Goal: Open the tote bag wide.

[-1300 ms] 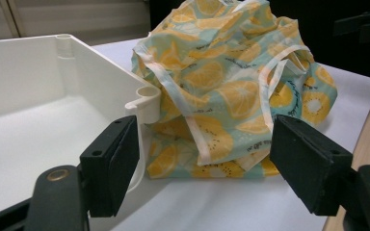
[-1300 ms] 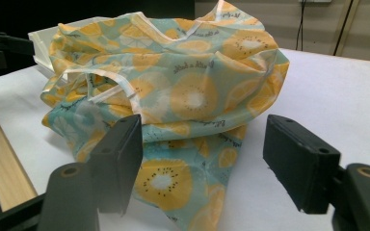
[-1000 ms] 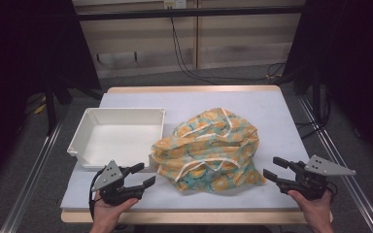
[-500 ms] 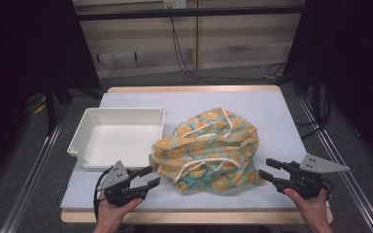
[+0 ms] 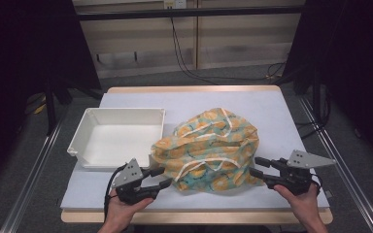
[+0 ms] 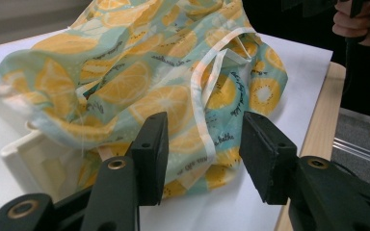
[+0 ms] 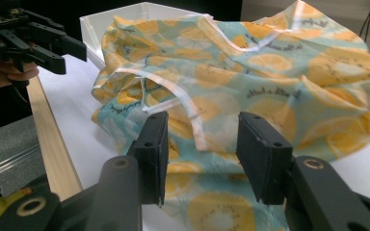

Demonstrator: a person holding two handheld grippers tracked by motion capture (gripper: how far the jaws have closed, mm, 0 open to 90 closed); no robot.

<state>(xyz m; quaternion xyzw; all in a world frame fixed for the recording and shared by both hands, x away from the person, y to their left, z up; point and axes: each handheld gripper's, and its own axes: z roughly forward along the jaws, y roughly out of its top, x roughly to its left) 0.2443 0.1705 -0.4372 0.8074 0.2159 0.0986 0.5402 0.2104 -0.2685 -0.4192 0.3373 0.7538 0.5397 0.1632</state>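
Observation:
A crumpled cloth bag (image 5: 209, 145) printed with orange slices on teal, with white straps, lies mid-table. My left gripper (image 5: 162, 177) is open at the bag's front left edge, its tips just short of the fabric. In the left gripper view the bag (image 6: 139, 82) rises right behind the open jaws, a white strap (image 6: 207, 125) hanging between them. My right gripper (image 5: 256, 167) is open at the bag's front right corner, its tips at the fabric's edge. In the right gripper view the bag (image 7: 250, 72) spreads beyond the jaws, and the left gripper (image 7: 74, 53) shows far off at upper left.
An empty white tray (image 5: 116, 138) stands left of the bag, its right rim partly under the fabric. The table's wooden front edge (image 5: 199, 216) runs just behind both hands. Bare white tabletop (image 5: 199, 102) lies behind the bag.
Both grippers have moved inward toward the bag; the left one now sits near its front left edge, the right one at its front right corner. Both stay open.

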